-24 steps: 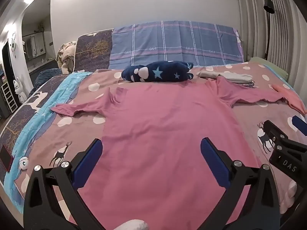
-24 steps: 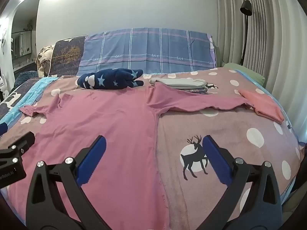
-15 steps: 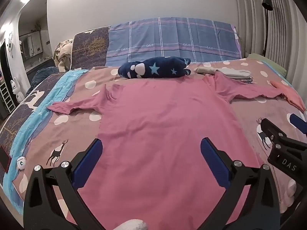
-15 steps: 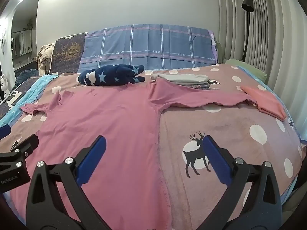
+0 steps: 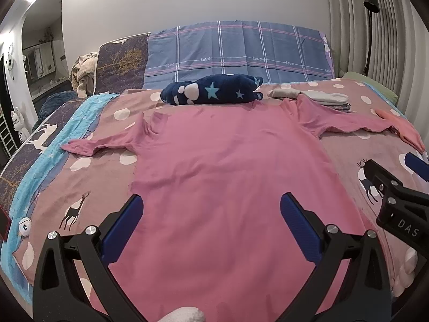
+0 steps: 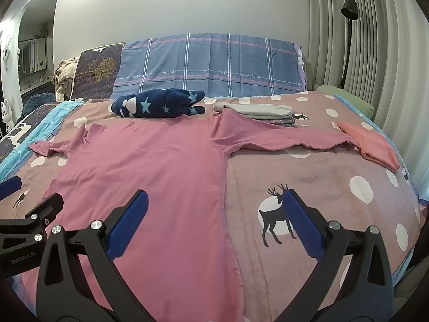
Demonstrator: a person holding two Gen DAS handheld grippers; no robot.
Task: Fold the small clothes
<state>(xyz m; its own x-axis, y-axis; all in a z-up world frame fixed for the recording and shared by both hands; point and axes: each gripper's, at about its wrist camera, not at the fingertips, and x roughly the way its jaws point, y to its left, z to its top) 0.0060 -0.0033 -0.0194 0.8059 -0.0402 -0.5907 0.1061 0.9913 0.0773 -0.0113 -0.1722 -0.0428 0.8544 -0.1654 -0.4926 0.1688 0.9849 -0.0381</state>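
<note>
A pink long-sleeved shirt (image 5: 230,166) (image 6: 150,166) lies spread flat on the bed, collar toward the headboard, both sleeves stretched out sideways. My left gripper (image 5: 211,222) hovers open over the shirt's lower body, nothing between its blue pads. My right gripper (image 6: 214,220) is open above the shirt's right side seam, one finger over the shirt and the other over the deer print on the blanket. Each gripper shows at the edge of the other's view. Neither touches the cloth.
A dark blue star-patterned bundle (image 5: 211,92) lies by the collar. Folded grey clothes (image 6: 262,111) and a folded salmon garment (image 6: 372,147) sit at the right. The pink deer blanket (image 6: 335,187) covers the bed; plaid pillows (image 5: 236,51) stand behind. Curtains and a floor lamp (image 6: 348,8) are at the right.
Both grippers have drawn back slightly toward the foot of the bed and tilted, so the shirt sits a little farther off. Jaws stay wide open; the shirt has not moved.
</note>
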